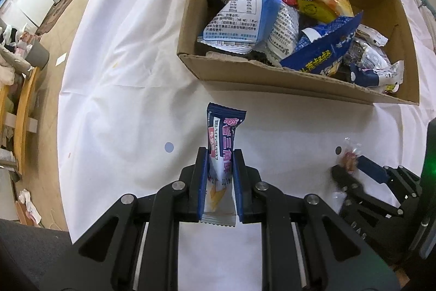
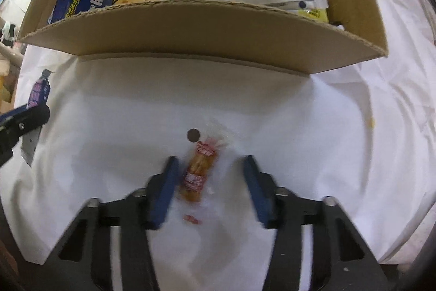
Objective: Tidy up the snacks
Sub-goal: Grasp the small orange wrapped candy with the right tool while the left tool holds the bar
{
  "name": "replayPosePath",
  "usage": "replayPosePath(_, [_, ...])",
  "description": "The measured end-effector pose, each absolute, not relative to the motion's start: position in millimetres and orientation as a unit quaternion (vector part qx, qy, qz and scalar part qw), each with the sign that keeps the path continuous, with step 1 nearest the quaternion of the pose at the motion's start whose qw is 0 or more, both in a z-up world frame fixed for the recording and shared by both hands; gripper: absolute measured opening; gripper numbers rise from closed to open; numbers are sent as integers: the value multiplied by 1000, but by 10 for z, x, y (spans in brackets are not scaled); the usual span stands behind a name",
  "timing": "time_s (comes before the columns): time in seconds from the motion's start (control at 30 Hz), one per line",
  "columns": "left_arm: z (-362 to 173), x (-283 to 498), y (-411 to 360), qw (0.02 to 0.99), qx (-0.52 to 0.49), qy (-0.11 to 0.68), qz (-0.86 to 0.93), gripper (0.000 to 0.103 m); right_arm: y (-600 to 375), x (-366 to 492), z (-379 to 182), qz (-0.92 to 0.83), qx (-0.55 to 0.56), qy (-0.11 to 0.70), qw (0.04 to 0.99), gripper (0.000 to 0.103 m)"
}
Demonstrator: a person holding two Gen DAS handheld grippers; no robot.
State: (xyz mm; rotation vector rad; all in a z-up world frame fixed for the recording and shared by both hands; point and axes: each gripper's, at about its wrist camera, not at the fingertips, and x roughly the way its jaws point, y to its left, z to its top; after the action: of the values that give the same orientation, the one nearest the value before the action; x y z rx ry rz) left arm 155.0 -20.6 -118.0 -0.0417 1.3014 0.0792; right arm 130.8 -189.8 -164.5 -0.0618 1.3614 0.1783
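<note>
left claw [image 1: 219, 154]: shut tight on blue-white snack pack [image 1: 222, 143]; carry it over the box [image 1: 272, 78]
right claw [image 2: 209, 182]: wide, pads not touching the small orange snack [image 2: 199, 173] on the cloth [image 2: 327, 141]; centre it, then squeeze

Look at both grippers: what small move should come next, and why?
Probably close the right gripper on the orange snack: it lies between open jaws, ungripped. The left gripper already clamps its blue packet, ready for the box.

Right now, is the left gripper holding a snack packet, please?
Yes, the left gripper is shut on the blue-and-white snack packet, which stands up between its pads.
</note>
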Motion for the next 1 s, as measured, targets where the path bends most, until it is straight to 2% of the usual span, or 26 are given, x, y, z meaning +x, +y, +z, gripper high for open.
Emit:
replayPosePath(0.03, [-1160, 1544, -215, 795, -17, 605, 38, 14, -1907, 1293, -1643, 86, -31, 628, 773, 21])
replayPosePath(0.07, [-1155, 1538, -227, 796, -14, 604, 39, 14, -1916, 1285, -1620, 90, -33, 625, 775, 20])
replayPosePath(0.6, [-1177, 1425, -191, 803, 1, 593, 52, 14, -2164, 1136, -1123, 155, 57, 575, 801, 20])
replayPosePath(1.0, [-580, 1191, -161, 849, -5, 524, 62, 14, -2256, 1076, -493, 224, 117, 469, 846, 20])
